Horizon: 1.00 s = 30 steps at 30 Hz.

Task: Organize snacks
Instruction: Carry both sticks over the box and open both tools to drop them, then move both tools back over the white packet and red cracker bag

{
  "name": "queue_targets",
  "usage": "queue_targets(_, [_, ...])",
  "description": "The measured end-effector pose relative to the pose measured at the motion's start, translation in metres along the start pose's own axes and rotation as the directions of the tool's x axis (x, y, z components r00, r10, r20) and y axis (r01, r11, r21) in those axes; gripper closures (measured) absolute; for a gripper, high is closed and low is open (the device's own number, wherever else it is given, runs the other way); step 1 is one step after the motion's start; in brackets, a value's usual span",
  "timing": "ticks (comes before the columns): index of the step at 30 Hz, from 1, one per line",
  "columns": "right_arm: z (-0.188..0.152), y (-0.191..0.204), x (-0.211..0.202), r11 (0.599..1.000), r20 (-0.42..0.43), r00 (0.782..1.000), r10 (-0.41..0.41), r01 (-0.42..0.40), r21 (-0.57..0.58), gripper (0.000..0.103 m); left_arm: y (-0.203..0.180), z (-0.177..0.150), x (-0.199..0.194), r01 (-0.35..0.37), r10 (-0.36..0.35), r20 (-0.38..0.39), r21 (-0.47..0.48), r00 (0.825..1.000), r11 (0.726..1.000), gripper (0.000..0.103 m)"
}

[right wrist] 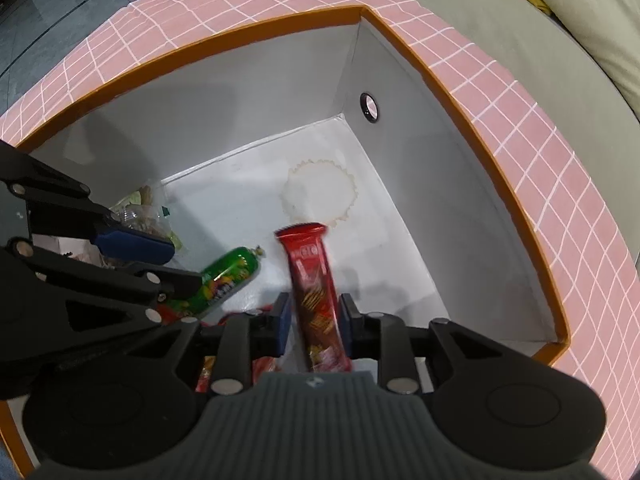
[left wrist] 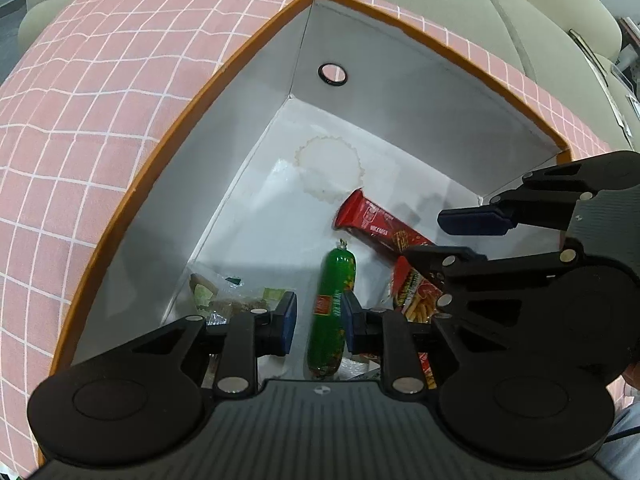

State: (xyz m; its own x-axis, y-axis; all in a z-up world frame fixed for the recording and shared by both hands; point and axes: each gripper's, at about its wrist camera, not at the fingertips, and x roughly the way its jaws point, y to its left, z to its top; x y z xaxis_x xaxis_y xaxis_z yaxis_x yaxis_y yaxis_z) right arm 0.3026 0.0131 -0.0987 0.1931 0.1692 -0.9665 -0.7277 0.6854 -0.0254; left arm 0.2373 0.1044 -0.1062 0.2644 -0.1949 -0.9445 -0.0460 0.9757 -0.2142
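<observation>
Snacks are found inside an orange-rimmed box [left wrist: 224, 68] with grey inner walls and a white floor; the box stands on a pink checked cloth [left wrist: 100, 92].

A green sausage-shaped pack [left wrist: 332, 312] is seen between the pads of the left gripper [left wrist: 319, 322]. The jaws stand narrow, with a slight gap visible on each side of the pack, so no pressing grip is shown. The pack appears blurred, and whether it rests on the floor cannot be told.

A long red biscuit pack [right wrist: 316, 300] is seen between the pads of the right gripper [right wrist: 315, 318]. These jaws are likewise narrow, with a small gap visible on the left side; contact on the right side cannot be settled. This pack is blurred as well.

A clear bag of greenish snacks [left wrist: 228, 296] lies in the box corner just left of the left gripper. A red packet showing stick-shaped snacks [left wrist: 416, 292] lies under the right gripper's fingers in the left view.

A round grommet hole [left wrist: 332, 74] is noted in one wall, and a ring-shaped stain [left wrist: 328, 168] on the floor. A beige sofa [left wrist: 540, 12] lies beyond the cloth.
</observation>
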Motion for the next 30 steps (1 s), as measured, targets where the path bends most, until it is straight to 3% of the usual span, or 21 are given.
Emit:
queue_targets(7, [-0.003, -0.002, -0.011, 0.999, 0.037, 0.999, -0.011, 0.009, 0.034, 0.07, 0.0, -0.002, -0.018, -0.017, 0.017, 0.032, 0.002, 0.999, 1.0, 0.067])
queue_targets(17, [-0.023, -0.004, -0.071, 0.992, 0.201, 0.979, -0.02, -0.006, 0.127, 0.061, -0.011, -0.017, -0.069, -0.035, 0.038, 0.164, -0.022, 0.986, 0.999, 0.062])
queue_targets(22, [-0.044, -0.002, -0.101, 0.986, 0.274, 0.961, -0.037, -0.009, 0.164, 0.052, -0.027, -0.028, -0.097, -0.026, 0.034, 0.257, -0.035, 0.966, 0.999, 0.061])
queue_targets(30, [-0.089, 0.003, -0.148, 0.979, 0.387, 0.92, -0.06, -0.021, 0.201, 0.043, -0.054, -0.056, -0.134, -0.07, 0.066, 0.406, -0.005, 0.911, 0.998, 0.057])
